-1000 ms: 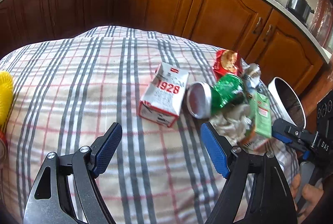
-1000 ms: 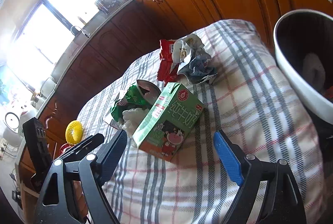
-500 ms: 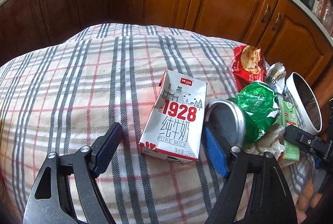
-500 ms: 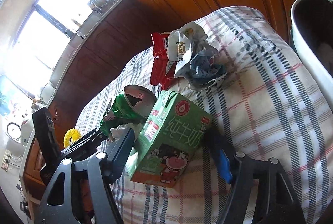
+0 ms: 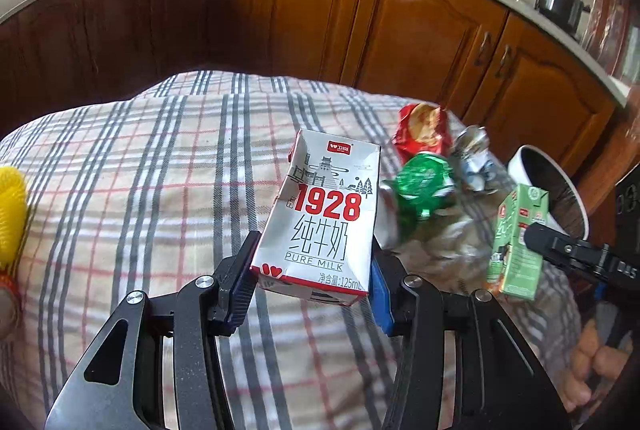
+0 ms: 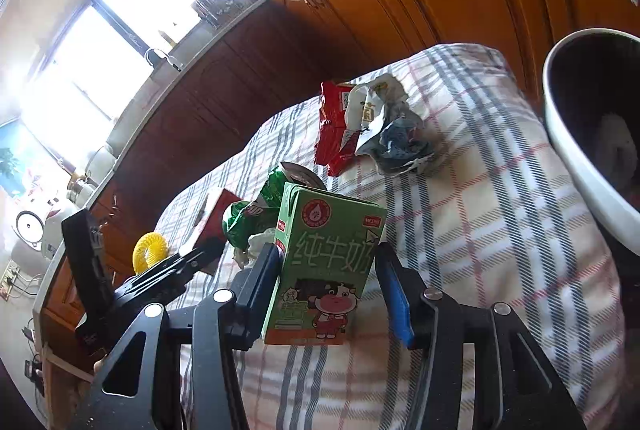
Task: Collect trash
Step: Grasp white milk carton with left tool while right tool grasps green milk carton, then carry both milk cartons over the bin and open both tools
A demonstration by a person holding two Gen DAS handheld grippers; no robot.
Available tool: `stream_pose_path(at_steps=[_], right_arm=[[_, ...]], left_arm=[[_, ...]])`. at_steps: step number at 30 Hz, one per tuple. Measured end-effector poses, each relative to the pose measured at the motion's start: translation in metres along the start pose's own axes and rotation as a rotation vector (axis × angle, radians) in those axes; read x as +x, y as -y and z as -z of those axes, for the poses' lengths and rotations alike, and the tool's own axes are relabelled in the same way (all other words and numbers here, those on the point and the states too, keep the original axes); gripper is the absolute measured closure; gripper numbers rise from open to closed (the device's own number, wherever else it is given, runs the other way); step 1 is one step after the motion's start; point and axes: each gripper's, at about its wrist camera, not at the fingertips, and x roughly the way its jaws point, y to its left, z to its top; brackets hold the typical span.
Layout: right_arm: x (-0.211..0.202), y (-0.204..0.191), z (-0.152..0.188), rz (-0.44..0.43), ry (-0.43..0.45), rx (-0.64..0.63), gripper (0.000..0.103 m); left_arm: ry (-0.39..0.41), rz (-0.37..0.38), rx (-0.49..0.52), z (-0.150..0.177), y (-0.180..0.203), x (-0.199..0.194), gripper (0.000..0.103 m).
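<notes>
Strong daylight from the window [image 6: 132, 42], blown out to white in the right wrist view, cabinets [image 5: 168, 14] below it in dark shadow, green wrapper [image 5: 424, 186] blurred, strong fisheye bending and black corners in both views

White "1928" milk carton [image 5: 328, 214] tilted, lifted off plaid cloth; green milk carton [image 6: 324, 266] upright, also raised.

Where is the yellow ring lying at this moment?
The yellow ring lies at the left edge of the left wrist view, on the checked cloth, far from the trash pile.
</notes>
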Motion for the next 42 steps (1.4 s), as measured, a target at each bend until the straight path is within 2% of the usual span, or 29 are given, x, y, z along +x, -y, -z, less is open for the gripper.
stream_pose_path(at_steps=[5,10,19,42], right_arm=[[-0.027,0.009,0.002,-0.006,0.043,0.015,0.052],[-0.049,0.019,0.003,0.018,0.077,0.011,0.052],[-0.084,0.052,0.003,0.075,0.125,0.026,0.053],[-0.143,0.12,-0.016,0.143,0.239,0.102,0.053]], left_arm=[[0.039,0.063,-0.008,0.008,0.019,-0.033,0.056],[0.037,0.117,0.051,0.012,0.063,-0.038,0.056],[-0.002,0.179,0.155,0.02,0.136,-0.024,0.056],[-0.037,0.251,0.251,0.004,0.225,0.009,0.056]])
